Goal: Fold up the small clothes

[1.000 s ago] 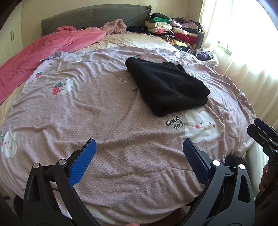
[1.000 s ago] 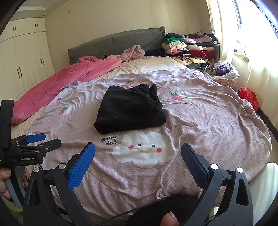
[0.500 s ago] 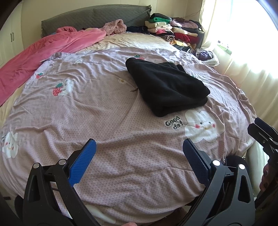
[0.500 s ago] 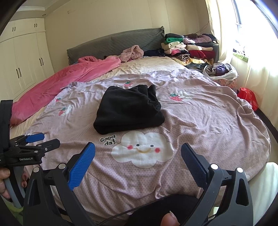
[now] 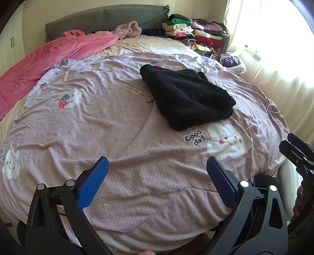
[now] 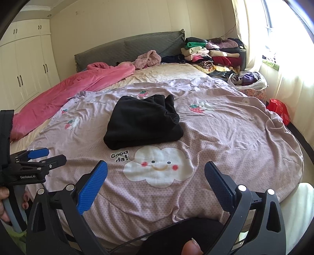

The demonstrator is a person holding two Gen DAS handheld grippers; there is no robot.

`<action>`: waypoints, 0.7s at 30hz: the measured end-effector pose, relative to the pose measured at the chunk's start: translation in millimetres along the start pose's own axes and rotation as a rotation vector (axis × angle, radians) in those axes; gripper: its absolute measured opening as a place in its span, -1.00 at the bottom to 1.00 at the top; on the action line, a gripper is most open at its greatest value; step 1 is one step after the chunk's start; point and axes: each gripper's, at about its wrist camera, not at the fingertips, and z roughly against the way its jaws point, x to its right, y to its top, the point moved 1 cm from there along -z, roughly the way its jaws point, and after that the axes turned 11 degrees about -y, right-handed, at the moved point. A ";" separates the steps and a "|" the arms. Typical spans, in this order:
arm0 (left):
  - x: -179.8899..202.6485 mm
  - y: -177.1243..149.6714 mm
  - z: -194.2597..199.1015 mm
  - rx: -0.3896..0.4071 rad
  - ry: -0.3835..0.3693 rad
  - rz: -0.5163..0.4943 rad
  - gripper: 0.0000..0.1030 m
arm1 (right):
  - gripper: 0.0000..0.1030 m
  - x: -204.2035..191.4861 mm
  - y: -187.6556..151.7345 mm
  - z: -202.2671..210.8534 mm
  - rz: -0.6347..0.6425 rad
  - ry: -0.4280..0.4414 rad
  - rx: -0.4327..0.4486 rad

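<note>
A black garment (image 5: 188,98) lies folded in a compact bundle on the lilac bedspread (image 5: 98,121), just beyond the printed cloud. It also shows in the right wrist view (image 6: 143,121). My left gripper (image 5: 157,166) is open and empty, held over the near edge of the bed, well short of the garment. My right gripper (image 6: 156,170) is open and empty, over the near edge by the cloud print. The left gripper also shows in the right wrist view (image 6: 43,155), at the left edge.
A pink blanket (image 5: 49,58) lies along the far left of the bed. Stacks of folded clothes (image 5: 192,33) stand at the far right by the grey headboard (image 5: 102,17). A bag of clothes (image 6: 249,80) and a red bag (image 6: 278,107) sit beside the bed near the curtain.
Both views have shifted very slightly; the garment has not moved and both grippers stay open.
</note>
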 end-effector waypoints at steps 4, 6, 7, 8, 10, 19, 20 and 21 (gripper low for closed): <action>0.5 0.2 -0.5 0.000 0.001 0.003 0.82 | 0.91 0.5 -0.2 0.5 -0.002 -0.004 0.000; 0.4 0.4 -0.6 -0.001 0.001 0.003 0.82 | 0.91 0.0 -0.5 0.4 -0.003 -0.006 0.000; 0.2 0.4 -0.3 0.000 0.002 0.003 0.82 | 0.91 0.0 -0.9 0.5 -0.003 -0.007 0.000; 0.3 0.1 0.3 -0.001 0.002 0.004 0.82 | 0.91 0.0 -0.9 0.5 -0.003 -0.006 0.000; 1.6 -0.1 0.4 0.001 0.003 0.002 0.82 | 0.91 0.3 -0.7 0.5 -0.003 -0.007 0.000; 1.2 0.3 0.6 0.000 0.003 0.002 0.82 | 0.91 0.5 -1.3 0.3 -0.002 -0.007 0.000; 1.4 0.5 0.2 -0.001 0.001 0.003 0.82 | 0.91 0.5 -1.3 0.3 -0.002 -0.009 0.000; 1.0 -0.1 0.8 -0.002 0.002 0.003 0.82 | 0.91 0.6 -1.3 0.4 -0.003 -0.008 0.000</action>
